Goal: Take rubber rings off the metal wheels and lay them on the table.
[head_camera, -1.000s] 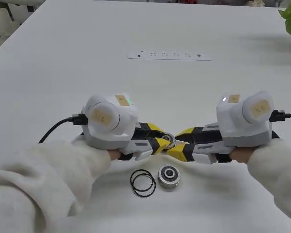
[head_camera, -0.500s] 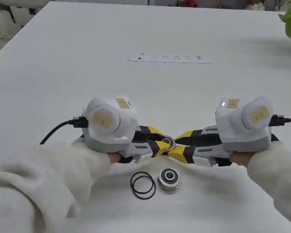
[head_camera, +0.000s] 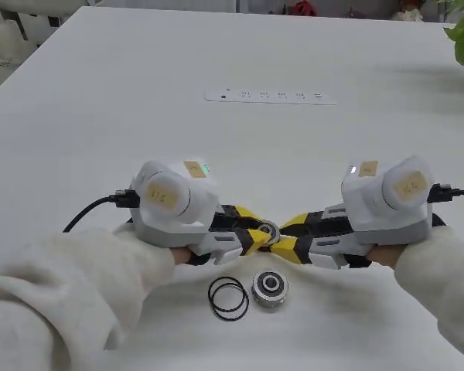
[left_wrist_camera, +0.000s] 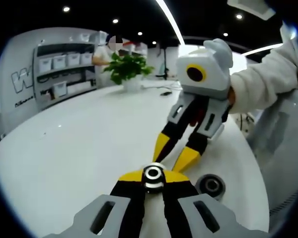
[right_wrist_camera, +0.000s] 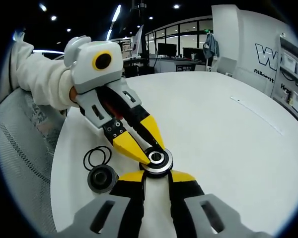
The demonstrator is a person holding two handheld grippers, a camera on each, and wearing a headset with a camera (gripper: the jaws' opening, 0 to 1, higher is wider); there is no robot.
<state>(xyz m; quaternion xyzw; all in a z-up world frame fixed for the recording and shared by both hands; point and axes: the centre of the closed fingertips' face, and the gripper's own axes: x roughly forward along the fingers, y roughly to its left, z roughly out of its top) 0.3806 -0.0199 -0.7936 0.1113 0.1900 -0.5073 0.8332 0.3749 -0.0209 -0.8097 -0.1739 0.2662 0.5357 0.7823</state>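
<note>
With two rings (head_camera: 228,295) on the table (head_camera: 139,116) beside one wheel (head_camera: 270,286), we judge it done; our left gripper (head_camera: 258,236) and right gripper (head_camera: 281,242) both clamp the second wheel (head_camera: 267,229) just above.

We see an open-plan office or showroom: a long white table (head_camera: 139,93), shelves of bins (left_wrist_camera: 59,64), desk monitors (right_wrist_camera: 188,52), a potted plant (left_wrist_camera: 126,67), ceiling spotlights (left_wrist_camera: 65,9).

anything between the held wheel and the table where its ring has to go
Nothing visible directly; a second wheel and two rubber rings lie on the table just to the near side of the held wheel.
</note>
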